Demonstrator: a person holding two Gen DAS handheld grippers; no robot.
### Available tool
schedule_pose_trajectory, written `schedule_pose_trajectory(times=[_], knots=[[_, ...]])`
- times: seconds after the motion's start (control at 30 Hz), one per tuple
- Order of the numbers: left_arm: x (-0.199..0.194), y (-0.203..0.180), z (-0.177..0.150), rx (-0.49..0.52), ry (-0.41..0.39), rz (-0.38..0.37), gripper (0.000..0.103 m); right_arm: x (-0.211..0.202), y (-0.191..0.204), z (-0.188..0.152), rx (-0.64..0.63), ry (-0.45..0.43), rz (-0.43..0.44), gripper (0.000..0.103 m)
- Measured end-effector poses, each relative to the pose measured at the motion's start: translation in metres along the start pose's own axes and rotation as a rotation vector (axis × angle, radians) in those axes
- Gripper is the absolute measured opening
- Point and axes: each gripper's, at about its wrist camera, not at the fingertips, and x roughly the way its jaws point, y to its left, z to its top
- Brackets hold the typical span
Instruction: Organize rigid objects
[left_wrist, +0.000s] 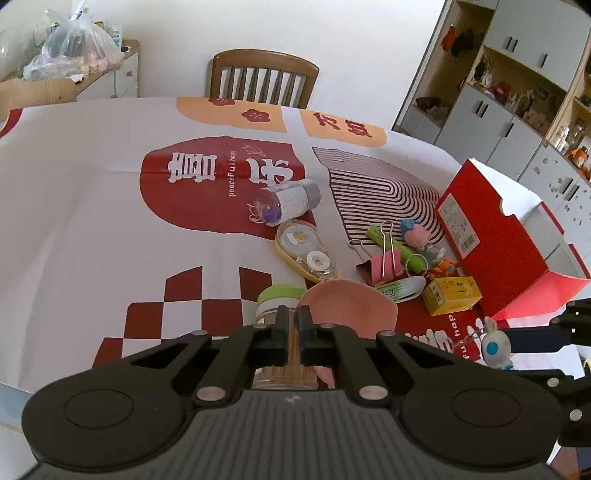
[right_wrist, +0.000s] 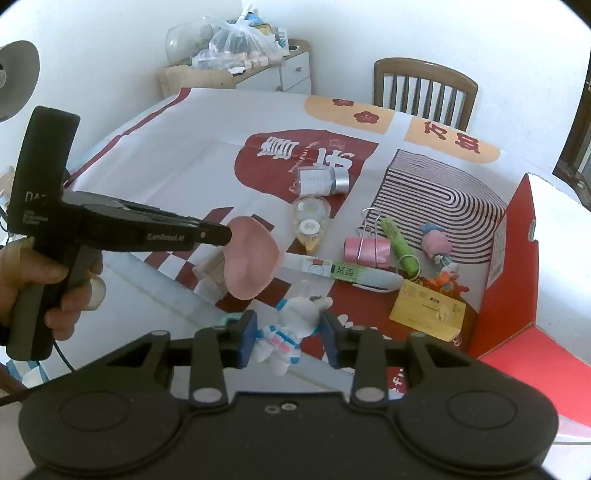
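My left gripper (left_wrist: 293, 314) is shut on the edge of a flat pink heart-shaped piece (left_wrist: 351, 306) and holds it above the tablecloth. In the right wrist view the left gripper (right_wrist: 225, 234) reaches in from the left, pinching the pink piece (right_wrist: 251, 258). Under it lies a clear jar with a green lid (left_wrist: 279, 295). My right gripper (right_wrist: 290, 332) has its blue pads shut on a white rabbit astronaut figurine (right_wrist: 295, 325). That figurine (left_wrist: 495, 345) also shows at the right edge of the left wrist view. An open red box (left_wrist: 491, 236) stands at the right.
On the cloth lie a clear bottle with a silver cap (left_wrist: 284, 201), a tape dispenser (left_wrist: 306, 251), a pink binder clip (left_wrist: 380, 262), a green highlighter (left_wrist: 395, 245), a small pink toy (left_wrist: 415, 234), a white pen (right_wrist: 343, 271) and a yellow box (left_wrist: 450, 295). A wooden chair (left_wrist: 262, 79) stands behind the table.
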Motion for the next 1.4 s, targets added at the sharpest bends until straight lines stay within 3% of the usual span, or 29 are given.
schedule_pose_trajectory(times=[0.3, 0.43, 0.67, 0.8, 0.9, 0.97, 1.03, 1.13, 1.27, 1.4], knots=[[-0.017, -0.001, 0.003, 0.004, -0.027, -0.032, 0.003, -0.015, -0.003, 0.003, -0.002, -0.006, -0.022, 0.036], [-0.024, -0.011, 0.009, 0.049, -0.048, -0.023, 0.003, -0.028, -0.009, 0.009, -0.014, -0.015, -0.034, 0.036], [-0.014, -0.027, 0.009, 0.075, 0.006, -0.048, 0.003, -0.041, -0.022, 0.009, -0.038, -0.018, -0.034, 0.036], [-0.006, -0.04, 0.005, 0.071, 0.018, -0.012, 0.005, -0.041, -0.027, 0.003, -0.048, -0.013, 0.004, 0.036], [0.0, -0.048, 0.003, 0.058, 0.037, -0.012, 0.019, -0.041, -0.032, -0.001, -0.056, -0.011, 0.039, 0.036], [0.002, -0.053, 0.0, 0.061, 0.041, 0.008, 0.054, -0.041, -0.036, -0.003, -0.06, -0.008, 0.057, 0.036], [0.001, -0.056, -0.006, 0.058, 0.045, 0.015, 0.07, -0.041, -0.042, -0.006, -0.061, 0.001, 0.073, 0.036], [-0.003, -0.059, -0.017, 0.062, 0.075, -0.008, 0.07, -0.041, -0.048, -0.01, -0.068, 0.009, 0.097, 0.036], [0.004, -0.071, -0.041, 0.092, 0.141, 0.028, 0.07, -0.041, -0.053, -0.014, -0.084, 0.016, 0.119, 0.036], [0.014, -0.084, -0.056, 0.137, 0.137, 0.081, 0.07, -0.041, -0.059, -0.015, -0.099, 0.023, 0.134, 0.036]])
